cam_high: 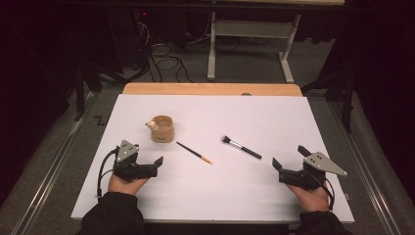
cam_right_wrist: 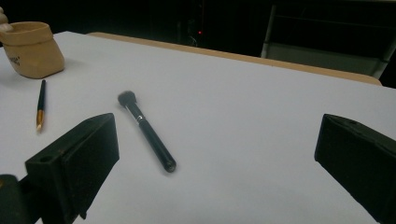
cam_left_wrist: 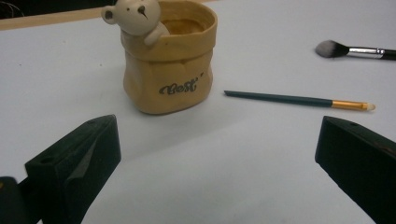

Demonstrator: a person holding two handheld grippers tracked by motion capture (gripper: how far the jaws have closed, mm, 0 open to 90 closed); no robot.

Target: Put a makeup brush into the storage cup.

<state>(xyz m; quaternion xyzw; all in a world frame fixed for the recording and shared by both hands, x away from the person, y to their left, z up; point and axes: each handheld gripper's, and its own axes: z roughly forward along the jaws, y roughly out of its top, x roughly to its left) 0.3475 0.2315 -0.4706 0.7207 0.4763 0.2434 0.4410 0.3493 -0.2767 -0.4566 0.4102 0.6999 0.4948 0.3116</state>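
Observation:
A tan sack-shaped pot (cam_high: pixel 162 129) with a small bear on its rim stands upright on the white board's left half. A thin dark brush (cam_high: pixel 194 152) with a gold ferrule lies to its right. A black makeup brush (cam_high: pixel 241 147) lies further right. My left gripper (cam_high: pixel 155 166) rests below the pot, open and empty. My left gripper (cam_left_wrist: pixel 219 135) faces the pot (cam_left_wrist: pixel 168 60) and the thin brush (cam_left_wrist: pixel 299 100). My right gripper (cam_high: pixel 289 157) is open and empty, right of the makeup brush. My right gripper (cam_right_wrist: pixel 219 135) looks at that makeup brush (cam_right_wrist: pixel 147 130).
The white board (cam_high: pixel 293 117) covers the table, with a wooden strip (cam_high: pixel 210 89) along its far edge. Beyond it, on the floor, stand a white desk frame (cam_high: pixel 249 29) and loose cables (cam_high: pixel 166 61). Open board lies between the two grippers.

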